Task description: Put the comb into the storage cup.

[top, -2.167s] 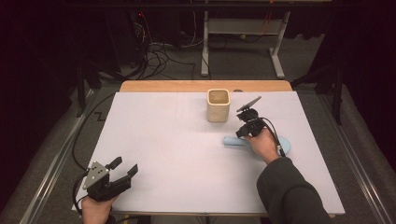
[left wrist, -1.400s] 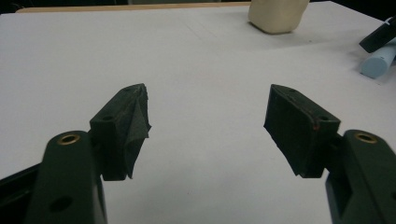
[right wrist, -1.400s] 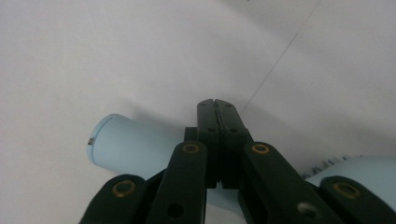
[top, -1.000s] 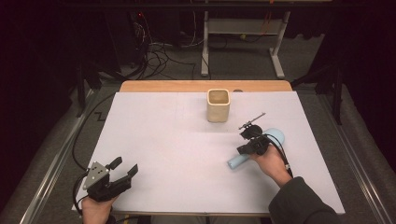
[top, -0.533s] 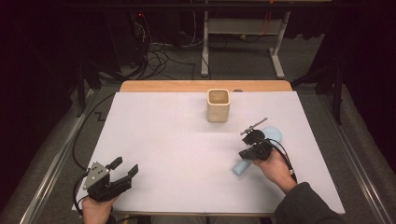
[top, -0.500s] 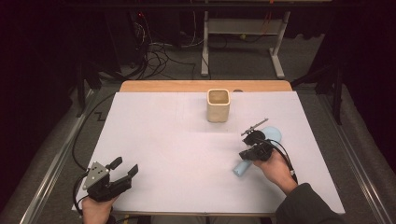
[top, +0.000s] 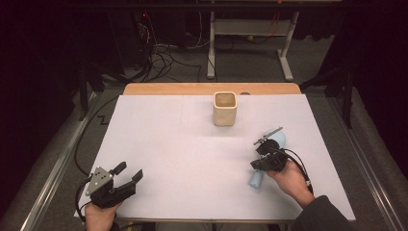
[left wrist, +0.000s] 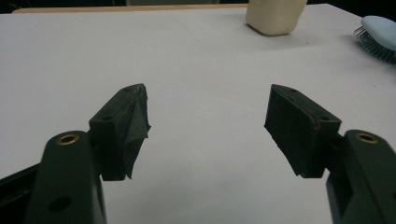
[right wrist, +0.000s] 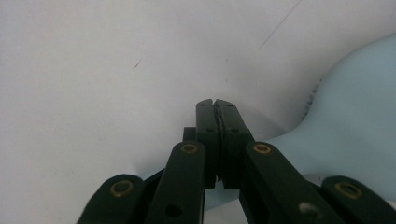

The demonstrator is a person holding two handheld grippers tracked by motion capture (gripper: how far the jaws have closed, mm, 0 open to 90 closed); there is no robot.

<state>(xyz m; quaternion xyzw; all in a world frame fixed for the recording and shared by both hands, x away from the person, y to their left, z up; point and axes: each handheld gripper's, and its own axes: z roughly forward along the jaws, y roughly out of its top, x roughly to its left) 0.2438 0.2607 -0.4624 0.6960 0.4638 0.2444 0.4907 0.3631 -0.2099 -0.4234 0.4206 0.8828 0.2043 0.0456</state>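
Holding one gripper in each hand, you worked at a table covered in white, with one pale blue hairbrush and one beige square cup on it. Your right gripper sat at the near right, low over the brush, and in the right gripper view its two black jaws were pressed flat together with nothing visible between the pads; the brush lay just beside and under them on the right of that view, its narrowing neck passing beneath the jaw arms. Whether the jaw arms rested on the brush could not be told. In the high view the brush lay slanted, its broad head toward the far right and its handle end toward you, with your right hand behind the gripper. Your left gripper rested at the near left edge, well apart from everything, and in the left gripper view its two jaws stood wide apart over bare white surface, gripping nothing. That view also caught the cup at the far edge and the brush's bristled head at far right. The cup stood upright near the far middle, apart from the brush.
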